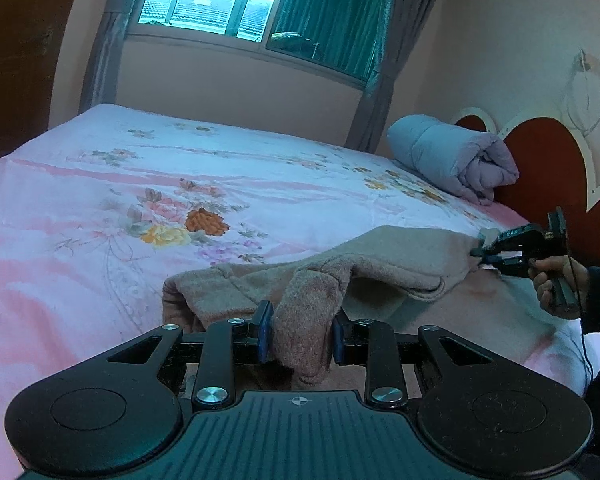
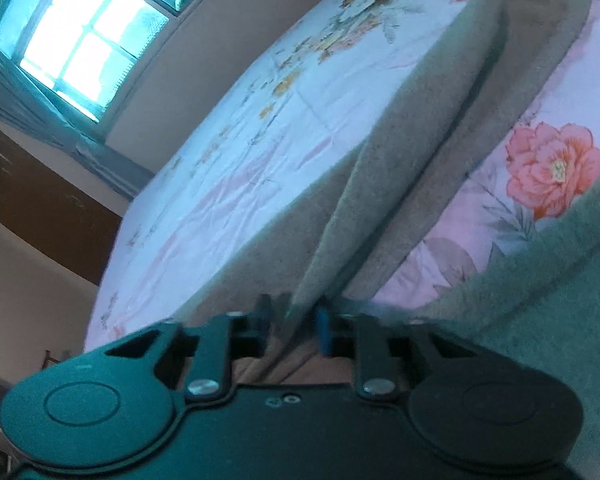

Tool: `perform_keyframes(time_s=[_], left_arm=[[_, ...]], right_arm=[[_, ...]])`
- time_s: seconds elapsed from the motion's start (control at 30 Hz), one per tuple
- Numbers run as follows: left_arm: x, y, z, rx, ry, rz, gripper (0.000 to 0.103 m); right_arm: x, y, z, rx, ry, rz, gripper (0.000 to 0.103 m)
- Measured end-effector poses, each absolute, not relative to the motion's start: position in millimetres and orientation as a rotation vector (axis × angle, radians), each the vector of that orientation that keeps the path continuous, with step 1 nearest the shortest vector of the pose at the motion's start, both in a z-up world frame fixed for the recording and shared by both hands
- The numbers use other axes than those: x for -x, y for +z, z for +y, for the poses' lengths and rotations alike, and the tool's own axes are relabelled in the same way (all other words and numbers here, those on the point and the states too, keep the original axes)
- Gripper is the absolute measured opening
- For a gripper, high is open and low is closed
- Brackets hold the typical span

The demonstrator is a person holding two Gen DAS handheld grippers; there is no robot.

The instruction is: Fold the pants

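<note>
I have both tools closed on the fleecy tan pants point(image 1: 384, 260), which sag over the floral bed point(image 1: 100, 184) at lower centre: left tool point(image 1: 300, 334) pinching a thick bunch, right tool point(image 1: 485, 249) at frame right clamping an edge. The cloth looks soft, limp and light, best held at hems and waistband

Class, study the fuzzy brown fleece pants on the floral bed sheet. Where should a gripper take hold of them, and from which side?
Grip the fuzzy brown fleece pants at an outer edge, coming in low from the near side of the floral bed sheet. There the fabric bunches into a thin ridge that two fingers can pinch, as the left gripper and right gripper do now.
</note>
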State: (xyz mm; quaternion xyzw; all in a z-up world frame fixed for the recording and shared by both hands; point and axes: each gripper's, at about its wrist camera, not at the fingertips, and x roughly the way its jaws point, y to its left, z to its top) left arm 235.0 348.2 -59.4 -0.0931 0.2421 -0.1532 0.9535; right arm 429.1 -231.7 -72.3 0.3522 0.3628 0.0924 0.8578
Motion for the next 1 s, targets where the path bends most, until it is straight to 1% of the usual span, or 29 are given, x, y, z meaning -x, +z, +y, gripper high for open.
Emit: perform_keyframes(time_s=[0.07, 0.17, 0.3, 0.4, 0.43, 0.5, 0.57, 0.6, 0.63, 0.67, 0.73, 0.77, 0.8, 0.87, 0.93, 1.0], left_arm=[[-237.4, -58.0, 351.1, 0.208, -0.306, 0.487, 0.029], [-246.4, -41.8, 356.5, 0.215, -0.298, 0.439, 0.029], [-264.1, 4.6, 358.8, 0.174, -0.307, 0.305, 0.029], [-273.6, 30.7, 357.1, 0.109, -0.331, 0.230, 0.029], [-274.1, 29.0, 354.7, 0.063, -0.339, 0.247, 0.029], [-271.9, 3.9, 352.0, -0.021, -0.352, 0.356, 0.029], [-269.3, -39.4, 353.9, -0.029, -0.370, 0.540, 0.030], [-265.0, -56.2, 353.3, -0.015, -0.374, 0.601, 0.034], [-256.4, -66.8, 352.1, -0.006, -0.361, 0.609, 0.036], [-246.3, -71.4, 351.9, 0.013, -0.340, 0.588, 0.042], [-234.0, -72.4, 354.1, 0.061, -0.281, 0.581, 0.058], [-228.7, -72.3, 356.6, 0.079, -0.233, 0.583, 0.088], [-224.4, -69.7, 360.1, 0.087, -0.185, 0.573, 0.103], [-212.7, -69.3, 367.0, 0.111, -0.134, 0.560, 0.103], [-202.5, -66.3, 371.5, 0.210, -0.085, 0.578, 0.103], [-186.2, -61.7, 371.4, 0.307, -0.043, 0.539, 0.103]], right_arm=[[-424.9, -66.1, -233.5, -0.725, 0.215, 0.746, 0.000], [-401.0, -32.3, -237.6, -0.662, 0.258, 0.644, 0.000], [-354.5, 22.8, -250.5, -0.559, 0.319, 0.483, 0.000], [-315.0, 40.2, -257.1, -0.503, 0.347, 0.432, 0.000], [-297.9, 35.0, -259.0, -0.493, 0.351, 0.439, 0.000], [-280.3, 10.7, -257.3, -0.481, 0.336, 0.515, 0.000], [-275.8, -32.9, -252.5, -0.510, 0.293, 0.687, 0.000], [-273.8, -52.5, -250.1, -0.509, 0.259, 0.766, 0.000], [-271.6, -66.4, -249.4, -0.527, 0.243, 0.800, 0.000], [-267.8, -76.9, -250.1, -0.558, 0.229, 0.807, 0.000], [-271.5, -77.5, -250.3, -0.590, 0.219, 0.796, 0.000], [-273.4, -77.0, -249.7, -0.592, 0.221, 0.795, 0.000], [-277.9, -77.6, -247.9, -0.581, 0.221, 0.808, 0.000], [-277.9, -81.6, -250.5, -0.574, 0.222, 0.826, 0.000], [-279.0, -85.6, -254.6, -0.626, 0.221, 0.826, 0.000], [-277.3, -86.1, -255.2, -0.640, 0.220, 0.817, 0.004]])
